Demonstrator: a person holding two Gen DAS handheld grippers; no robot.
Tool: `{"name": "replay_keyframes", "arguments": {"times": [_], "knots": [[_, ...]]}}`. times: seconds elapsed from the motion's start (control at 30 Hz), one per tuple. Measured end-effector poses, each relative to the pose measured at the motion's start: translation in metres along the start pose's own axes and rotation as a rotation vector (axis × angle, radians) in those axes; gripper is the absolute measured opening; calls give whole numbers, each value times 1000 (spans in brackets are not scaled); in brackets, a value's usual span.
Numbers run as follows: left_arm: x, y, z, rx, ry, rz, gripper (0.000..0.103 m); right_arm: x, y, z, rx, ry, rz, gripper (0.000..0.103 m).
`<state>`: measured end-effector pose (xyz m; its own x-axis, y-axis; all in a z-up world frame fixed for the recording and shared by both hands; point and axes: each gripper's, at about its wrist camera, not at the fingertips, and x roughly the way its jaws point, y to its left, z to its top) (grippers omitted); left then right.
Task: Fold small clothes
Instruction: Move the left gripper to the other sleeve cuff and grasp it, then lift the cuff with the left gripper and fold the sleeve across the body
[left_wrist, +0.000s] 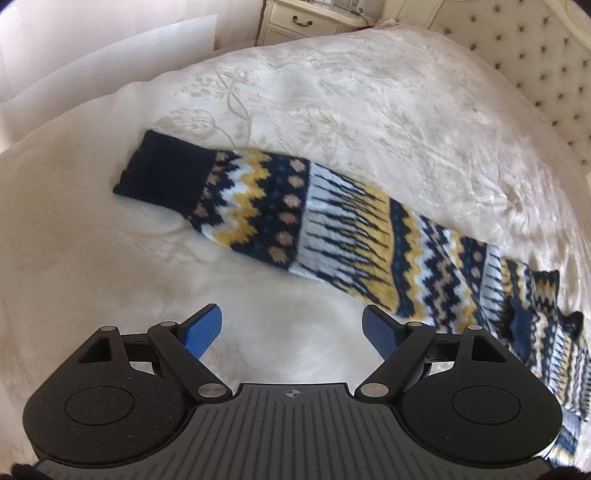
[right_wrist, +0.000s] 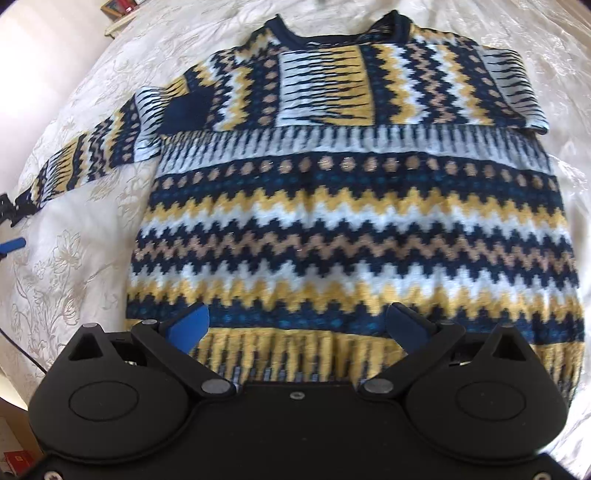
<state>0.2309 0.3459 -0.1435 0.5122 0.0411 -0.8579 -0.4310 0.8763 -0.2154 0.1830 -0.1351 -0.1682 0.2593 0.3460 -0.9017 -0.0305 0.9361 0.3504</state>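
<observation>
A wide bed covered in a cream bedspread (left_wrist: 332, 96) with a raised floral weave fills the room's middle, and everything else sits on it. Across it lies the knitted sweater (right_wrist: 351, 221), zigzag bands of navy, mustard yellow, pale blue and tan, spread flat with its navy neckline at twelve o'clock in the right wrist view and its yellow-fringed hem at six. One sleeve is folded across the chest, running from about three o'clock in toward the centre. The other sleeve (left_wrist: 295, 218) stretches out straight on the bedspread toward nine o'clock; in the left wrist view it runs from four o'clock up to ten, ending in a plain navy ribbed cuff (left_wrist: 162, 177).

At one o'clock in the left view stands a cream button-tufted headboard (left_wrist: 535, 59), and at twelve a cream bedside cabinet (left_wrist: 303, 22) with a dark drawer pull.

The left gripper (left_wrist: 293, 326), black with blue pads, hovers over bare bedspread just beside the stretched sleeve, its jaws spread wide with nothing between them. The right gripper (right_wrist: 297, 326), of the same make, sits over the sweater's hem at six o'clock, jaws likewise wide apart and holding nothing. A blue finger tip of the left tool pokes in at nine o'clock of the right view, close to the cuff.
</observation>
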Motion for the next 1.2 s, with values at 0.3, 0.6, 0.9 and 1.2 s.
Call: {"name": "replay_keyframes", "arguments": {"times": [0.3, 0.6, 0.9, 1.2], "knots": [[38, 38, 40, -127, -20, -33, 83, 25, 35, 4, -25, 36, -17, 102], [69, 53, 45, -158, -2, -77, 83, 54, 42, 5, -10, 111, -64, 102], [77, 41, 44, -191, -31, -42, 97, 74, 42, 5, -23, 133, -95, 103], [67, 21, 49, -117, -76, 36, 17, 80, 51, 1, -41, 152, -147, 103]]}}
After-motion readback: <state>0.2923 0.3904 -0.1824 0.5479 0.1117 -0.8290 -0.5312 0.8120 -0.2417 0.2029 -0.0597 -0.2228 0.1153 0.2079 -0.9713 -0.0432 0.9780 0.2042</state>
